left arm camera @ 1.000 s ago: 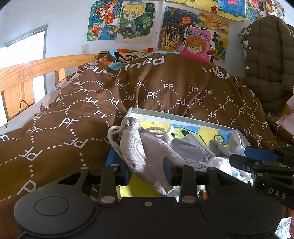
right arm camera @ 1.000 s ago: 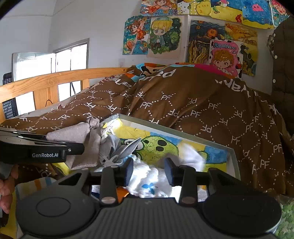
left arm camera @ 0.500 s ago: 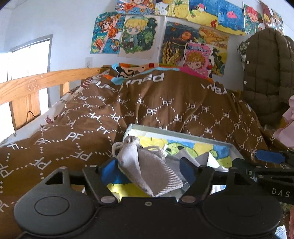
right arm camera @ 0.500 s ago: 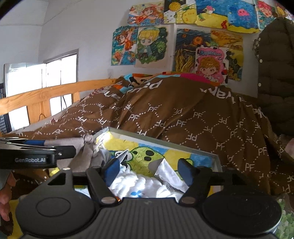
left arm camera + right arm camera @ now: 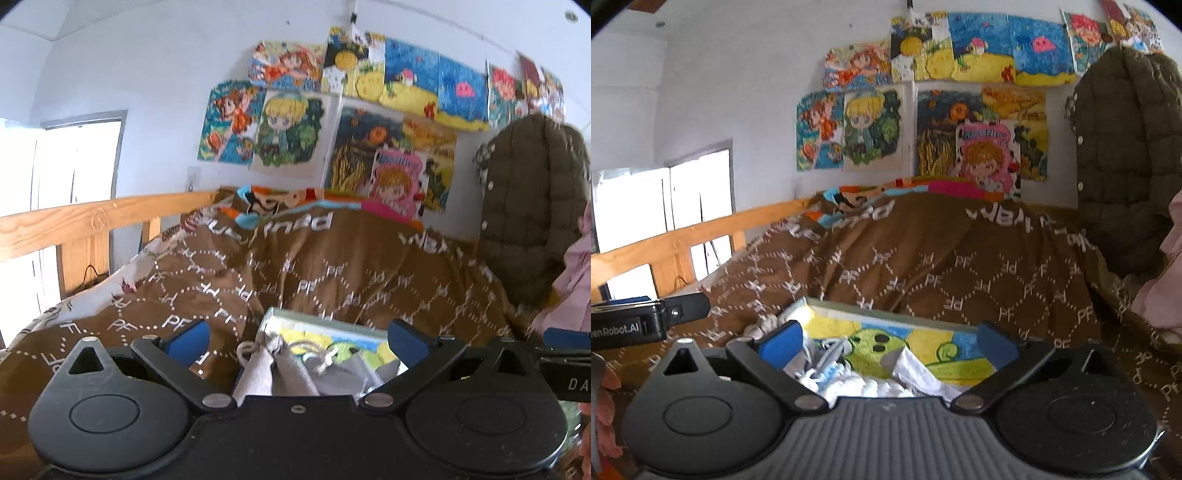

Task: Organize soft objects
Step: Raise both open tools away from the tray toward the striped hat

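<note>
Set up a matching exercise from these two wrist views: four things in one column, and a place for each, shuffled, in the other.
1. grey drawstring pouch
2. white cloth
3. quilted jacket
4. drawings

A. taped on the wall
B. hanging at the right
C. below the right gripper's opening jaws
D. below the left gripper's opening jaws

Pairs: 1-D, 2-C, 3-B, 4-A

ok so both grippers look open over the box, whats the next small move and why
Probably draw both back and look for another loose soft item. The left gripper and right gripper are opening with nothing pinched, while the grey drawstring pouch and white knitted cloth already lie in the cartoon-lined shallow box.
</note>
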Demonstrator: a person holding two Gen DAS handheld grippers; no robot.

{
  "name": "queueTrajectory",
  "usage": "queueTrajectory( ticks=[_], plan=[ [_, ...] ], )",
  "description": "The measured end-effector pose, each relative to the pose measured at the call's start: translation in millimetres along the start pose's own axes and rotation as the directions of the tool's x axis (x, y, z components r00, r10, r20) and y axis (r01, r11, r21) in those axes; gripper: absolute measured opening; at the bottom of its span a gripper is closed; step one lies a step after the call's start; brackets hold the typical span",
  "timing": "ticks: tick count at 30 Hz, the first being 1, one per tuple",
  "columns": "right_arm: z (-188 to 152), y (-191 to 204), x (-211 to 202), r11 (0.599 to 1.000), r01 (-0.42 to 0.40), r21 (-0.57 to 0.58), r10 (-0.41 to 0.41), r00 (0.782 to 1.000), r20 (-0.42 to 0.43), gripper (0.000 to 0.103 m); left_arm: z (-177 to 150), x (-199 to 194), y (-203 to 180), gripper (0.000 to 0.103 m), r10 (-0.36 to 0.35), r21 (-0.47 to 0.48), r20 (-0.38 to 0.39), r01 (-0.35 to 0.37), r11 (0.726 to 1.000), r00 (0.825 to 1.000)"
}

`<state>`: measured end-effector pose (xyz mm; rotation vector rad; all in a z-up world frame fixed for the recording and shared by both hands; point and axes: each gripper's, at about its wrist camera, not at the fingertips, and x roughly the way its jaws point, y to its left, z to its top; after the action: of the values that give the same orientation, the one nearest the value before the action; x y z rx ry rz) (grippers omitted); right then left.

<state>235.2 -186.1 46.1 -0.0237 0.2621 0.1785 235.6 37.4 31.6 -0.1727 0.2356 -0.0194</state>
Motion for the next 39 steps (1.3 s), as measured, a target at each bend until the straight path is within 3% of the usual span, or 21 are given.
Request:
queueTrajectory(
  ticks=[12,29,39],
  plan=[
    [19.5,11.1,-54.7,1.0,-0.005,-0.007,0.006,0.997,0.083,0.103,6.9,-63.8,-7.7,0.102,-0.006,0.043,0.078,0.003,0.999,0.997],
    [-18.9,14.0,-122.5,1.0,-0.024,0.003,0.024,0.997,0.076,0.103,-14.3,-135.4,4.8,0.102,-0.003,-0.041,0.021,0.004,0.999,1.0],
    [-41.7,25.6,-154.6,0.999,-0.038,-0.023,0.039,0.998,0.047,0.103,-27.8,-173.0,10.4,0.102,0.034,-0.055,-0.017,-0.035,0.998,0.999]
  ],
)
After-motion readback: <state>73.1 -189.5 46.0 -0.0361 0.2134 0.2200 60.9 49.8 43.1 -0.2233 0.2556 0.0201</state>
